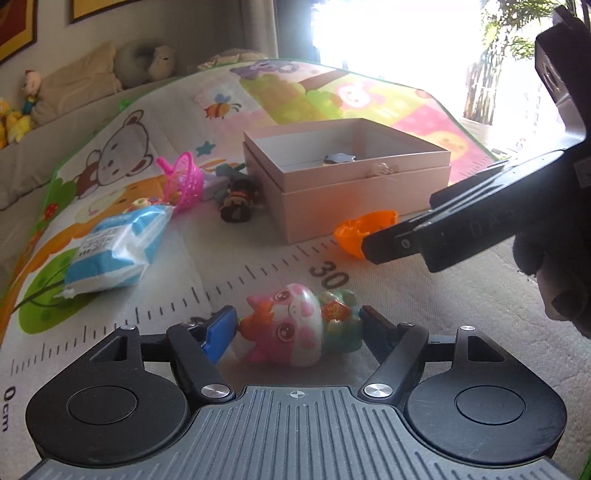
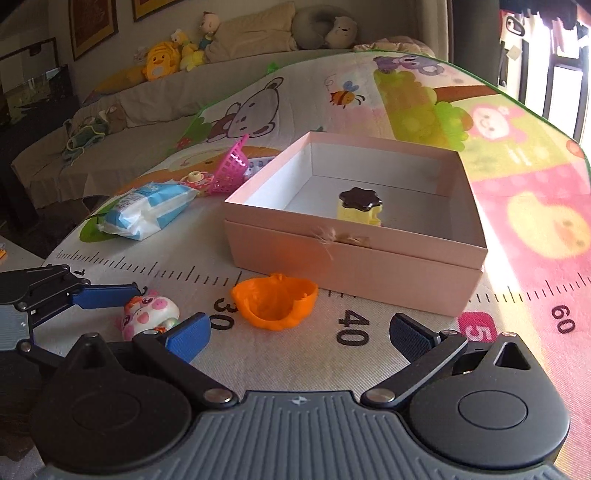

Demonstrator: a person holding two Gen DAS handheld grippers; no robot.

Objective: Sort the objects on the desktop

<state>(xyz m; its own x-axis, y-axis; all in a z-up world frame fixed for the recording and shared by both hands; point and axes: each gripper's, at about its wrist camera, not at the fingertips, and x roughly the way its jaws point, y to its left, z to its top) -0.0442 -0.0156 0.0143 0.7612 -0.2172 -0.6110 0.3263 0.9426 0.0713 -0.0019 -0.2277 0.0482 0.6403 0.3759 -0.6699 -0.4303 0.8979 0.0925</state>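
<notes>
Nearer than the pink box [image 1: 347, 173], the pig figurine [image 1: 299, 325] lies crosswise, pinched end-to-end by the left gripper [image 1: 297, 328], while the right gripper [image 2: 299, 332] hangs spread and empty.

This is a home living room given over to a child's play. A large foam play mat [image 2: 424, 110] printed with cartoon bears, a bee, a monkey and a ruler scale covers the surface. Behind it runs a long beige fabric sofa [image 2: 147, 99] holding yellow plush toys [image 2: 162, 61], a small doll [image 2: 207, 31], a cream cushion [image 2: 251, 31] and a grey neck pillow [image 2: 325, 27]. Dark-framed pictures [image 2: 92, 26] hang on the wall above. Bright daylight pours through a tall window [image 1: 399, 37], with green foliage [image 1: 517, 26] outside.
</notes>
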